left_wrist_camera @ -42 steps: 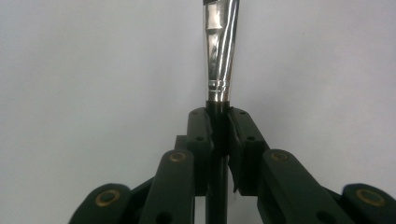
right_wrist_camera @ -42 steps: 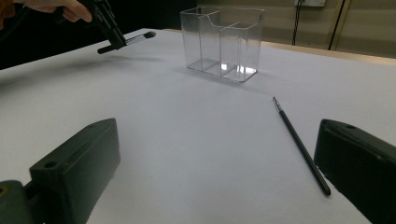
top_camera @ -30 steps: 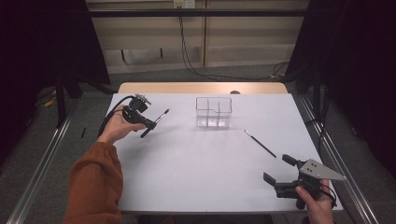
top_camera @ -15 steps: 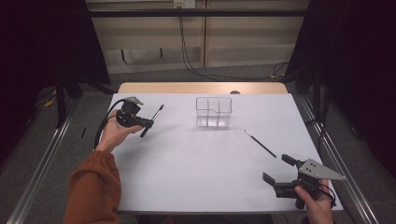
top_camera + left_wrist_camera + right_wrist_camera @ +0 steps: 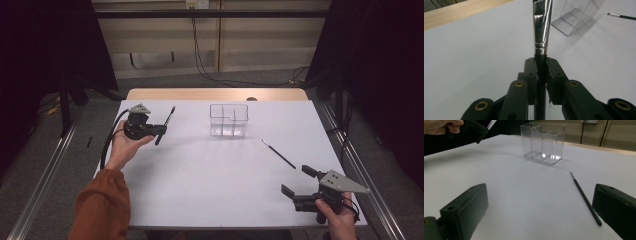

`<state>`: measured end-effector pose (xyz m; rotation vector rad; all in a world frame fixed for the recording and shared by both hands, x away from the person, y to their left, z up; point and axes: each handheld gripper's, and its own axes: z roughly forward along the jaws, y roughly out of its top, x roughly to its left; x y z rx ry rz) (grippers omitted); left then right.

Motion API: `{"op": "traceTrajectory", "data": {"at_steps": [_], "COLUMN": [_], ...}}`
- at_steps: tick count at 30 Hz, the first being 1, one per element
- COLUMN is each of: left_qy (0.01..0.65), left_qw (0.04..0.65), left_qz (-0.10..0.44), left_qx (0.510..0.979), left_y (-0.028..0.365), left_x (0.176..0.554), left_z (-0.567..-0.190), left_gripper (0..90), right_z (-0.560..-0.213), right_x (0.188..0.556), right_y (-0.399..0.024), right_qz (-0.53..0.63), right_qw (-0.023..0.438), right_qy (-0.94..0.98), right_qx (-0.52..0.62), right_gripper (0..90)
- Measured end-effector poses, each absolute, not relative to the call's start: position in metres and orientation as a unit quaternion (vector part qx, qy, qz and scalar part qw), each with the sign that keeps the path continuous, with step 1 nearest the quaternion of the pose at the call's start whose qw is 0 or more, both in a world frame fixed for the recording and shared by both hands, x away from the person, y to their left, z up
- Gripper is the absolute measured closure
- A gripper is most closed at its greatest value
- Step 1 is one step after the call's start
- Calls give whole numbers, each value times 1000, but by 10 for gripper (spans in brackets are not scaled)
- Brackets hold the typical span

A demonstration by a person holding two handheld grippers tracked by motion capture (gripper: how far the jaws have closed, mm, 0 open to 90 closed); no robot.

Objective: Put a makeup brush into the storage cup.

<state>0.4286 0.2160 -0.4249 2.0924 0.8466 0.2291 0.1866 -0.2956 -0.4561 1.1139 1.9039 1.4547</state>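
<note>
No readable text, label, brand or number anywhere.

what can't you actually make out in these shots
- Held brush: bristle tip cut off by the top edge of the left gripper view; handle end hidden behind the left tongs.
- Thin brush: lower end hidden by a jaw in the right gripper view; bristles too small in the high view.

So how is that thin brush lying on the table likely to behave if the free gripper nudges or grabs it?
The thin brush looks slender and round, so a nudge would probably roll it. It lies flat on the white table, so the open right gripper may struggle to get under it. It seems stiff and light.
</note>
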Motion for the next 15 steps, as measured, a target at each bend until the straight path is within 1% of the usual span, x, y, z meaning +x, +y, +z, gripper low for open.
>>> {"op": "traceTrajectory", "data": {"at_steps": [5,15], "left_qy": [337,315], "left_qw": [445,477], "left_qz": [94,109], "left_qx": [824,813], "left_y": [216,213], "left_x": [423,409], "left_z": [-429,-427], "left_gripper": [798,797], "right_z": [-456,-456], "right_x": [187,187], "right_y": [-296,-295], "right_qz": [532,532], "right_qw": [248,247], "right_qy": [698,698], "right_qx": [409,410], "right_gripper": [1,1]}}
